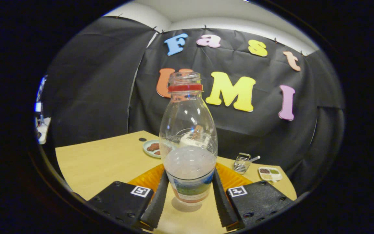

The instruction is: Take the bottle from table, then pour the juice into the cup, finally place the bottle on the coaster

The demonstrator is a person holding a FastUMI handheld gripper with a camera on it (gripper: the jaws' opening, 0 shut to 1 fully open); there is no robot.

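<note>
A clear bottle [188,130] with a red ring at its open neck stands upright between my fingers. Pale juice fills its lower part, above a printed label. My gripper [190,172] is shut on the bottle, with one finger [157,198] pressing each side near the label. The bottle's base is close over the wooden table [109,162], with a shadow right under it. An orange ribbed coaster [146,178] lies just behind the bottle and shows on both sides of it. Through the clear bottle I see a whitish, cup-like shape [192,139] beyond it, too distorted to make out.
Beyond the bottle to the left is a small plate [152,148] with brown pieces. Beyond the right finger stand a little wire basket [241,162] with a spoon and a small divided dish [270,174]. Black cloth walls close the table's far sides.
</note>
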